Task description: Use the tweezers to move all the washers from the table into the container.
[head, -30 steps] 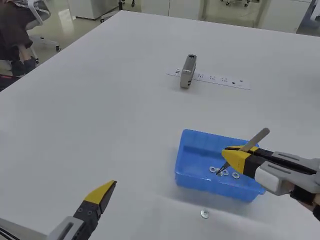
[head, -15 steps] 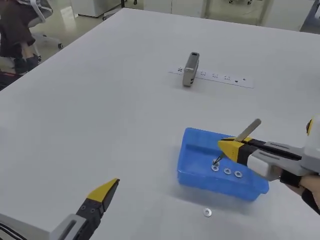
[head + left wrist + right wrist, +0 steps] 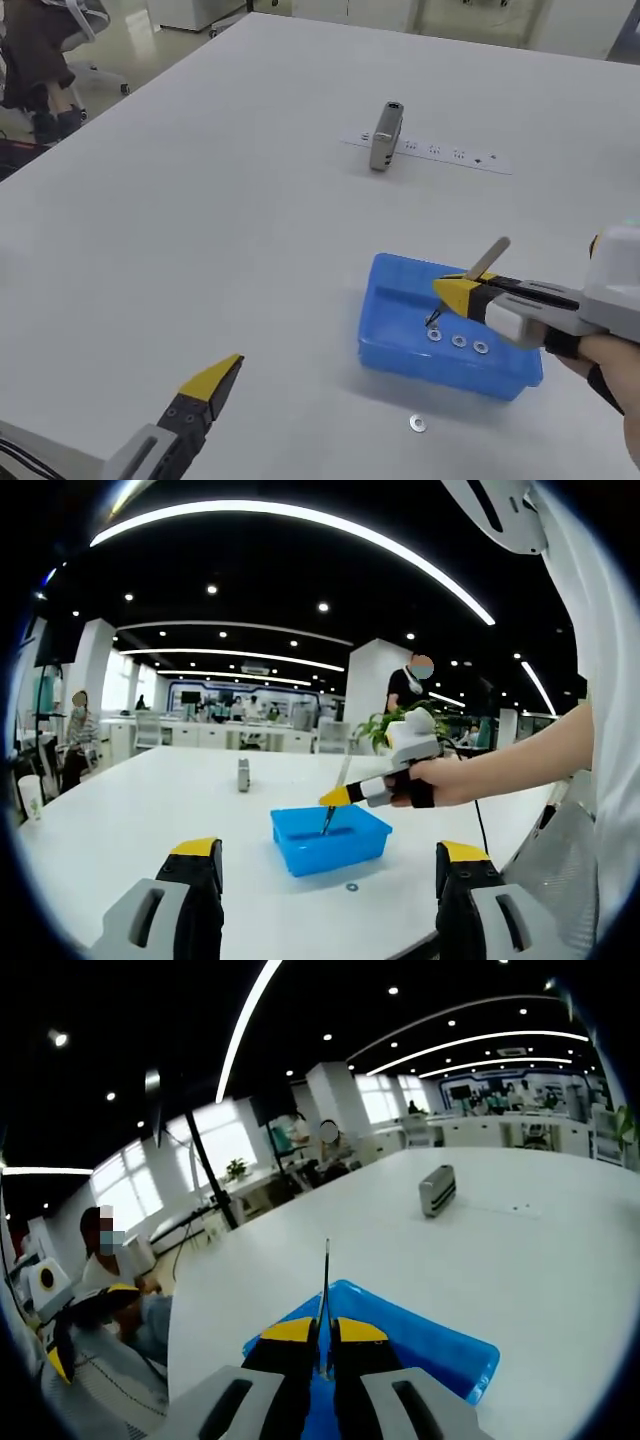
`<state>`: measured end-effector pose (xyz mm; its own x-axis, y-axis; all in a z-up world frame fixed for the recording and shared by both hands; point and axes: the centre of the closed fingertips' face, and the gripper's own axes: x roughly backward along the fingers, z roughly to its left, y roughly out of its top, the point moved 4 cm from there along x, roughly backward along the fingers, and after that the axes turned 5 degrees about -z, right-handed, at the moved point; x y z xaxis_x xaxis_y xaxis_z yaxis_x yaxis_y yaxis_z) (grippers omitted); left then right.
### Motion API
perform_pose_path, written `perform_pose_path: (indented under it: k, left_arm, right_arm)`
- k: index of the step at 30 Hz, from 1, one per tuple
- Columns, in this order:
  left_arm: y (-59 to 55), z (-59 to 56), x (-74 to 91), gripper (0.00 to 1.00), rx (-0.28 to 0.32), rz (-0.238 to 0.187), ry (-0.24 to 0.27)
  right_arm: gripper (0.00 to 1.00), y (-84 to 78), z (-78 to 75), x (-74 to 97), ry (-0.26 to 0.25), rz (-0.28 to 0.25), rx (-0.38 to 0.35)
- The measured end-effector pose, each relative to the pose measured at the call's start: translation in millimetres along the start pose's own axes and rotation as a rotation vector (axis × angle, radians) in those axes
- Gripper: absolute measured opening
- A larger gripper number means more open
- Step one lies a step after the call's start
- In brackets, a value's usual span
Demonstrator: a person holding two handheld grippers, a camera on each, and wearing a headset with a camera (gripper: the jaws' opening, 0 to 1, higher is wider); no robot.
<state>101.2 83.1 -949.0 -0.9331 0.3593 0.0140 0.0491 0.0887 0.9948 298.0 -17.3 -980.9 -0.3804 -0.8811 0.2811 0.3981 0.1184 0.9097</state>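
the washers [image 3: 459,342] are small flat silvery rings, each with a round hole in the middle. three of them lie in a short row on the floor of the container [image 3: 400,283], a shallow blue rectangular tray with a raised rim that sits on the white table [image 3: 200,200]. a fourth washer [image 3: 418,424] lies flat on the bare tabletop, just outside the container's near wall.

the right gripper [image 3: 450,290] reaches in over the container from the right. its yellow-tipped jaws are pressed together on the tweezers [image 3: 485,262]. in the right gripper view the thin metal tweezers [image 3: 325,1285] stick out straight ahead from between the closed jaws. in the head view their point slants down into the container, close by the leftmost washer of the row. whether it touches that washer cannot be told.

the left gripper [image 3: 222,372] is low at the near left, well apart from the container. in the left gripper view its two jaws stand wide apart with nothing between them.

farther back on the table, a grey block [image 3: 385,135] stands at the end of a flat white strip [image 3: 450,155].
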Motion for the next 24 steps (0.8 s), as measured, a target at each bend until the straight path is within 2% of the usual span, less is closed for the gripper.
perform_pose_path:
  k: [24]
  left_arm:
    - [1.9,-0.6,-0.4,0.89,0.000,-0.001,-0.001]
  right_arm:
    - [0.03,-13.8,-7.2,-17.2,0.000,0.056,-0.006]
